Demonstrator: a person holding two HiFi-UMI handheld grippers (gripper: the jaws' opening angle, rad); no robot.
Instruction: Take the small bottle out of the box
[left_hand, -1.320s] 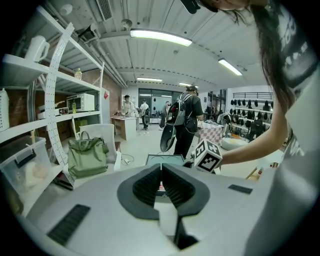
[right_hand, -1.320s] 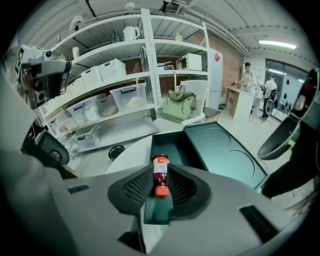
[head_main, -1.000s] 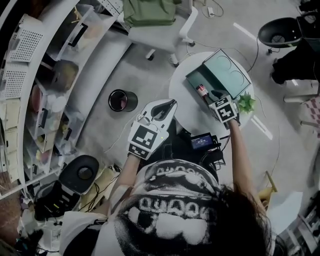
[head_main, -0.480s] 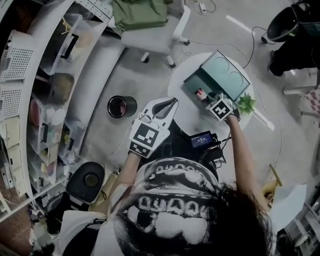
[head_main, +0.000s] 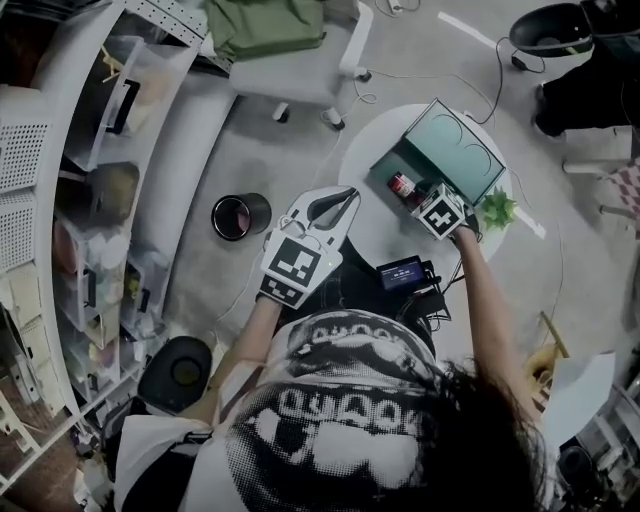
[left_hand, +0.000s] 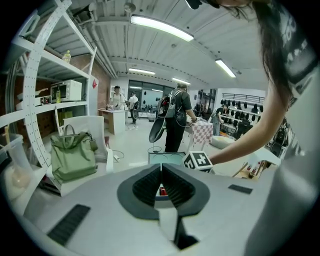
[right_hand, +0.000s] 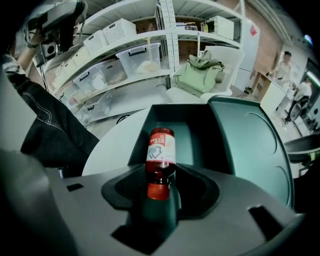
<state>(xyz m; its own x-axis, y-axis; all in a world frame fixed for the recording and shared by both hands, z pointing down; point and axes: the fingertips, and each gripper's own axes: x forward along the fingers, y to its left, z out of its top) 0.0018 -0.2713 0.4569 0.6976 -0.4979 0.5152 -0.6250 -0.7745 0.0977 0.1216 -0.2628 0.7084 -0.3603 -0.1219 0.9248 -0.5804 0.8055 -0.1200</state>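
Table (head_main: 380, 230): right tool (head_main: 422, 196) opening around bottle (head_main: 402, 185).

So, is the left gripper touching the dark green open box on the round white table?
Apart. Head view: left gripper at the edge of the table, bare white top between it and the box.

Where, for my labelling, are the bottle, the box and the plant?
bottle (right_hand: 161, 147), right gripper view, on its label.
box (right_hand: 255, 145), right gripper view, on its open lid.
plant (head_main: 497, 208), head view, on its leaves.
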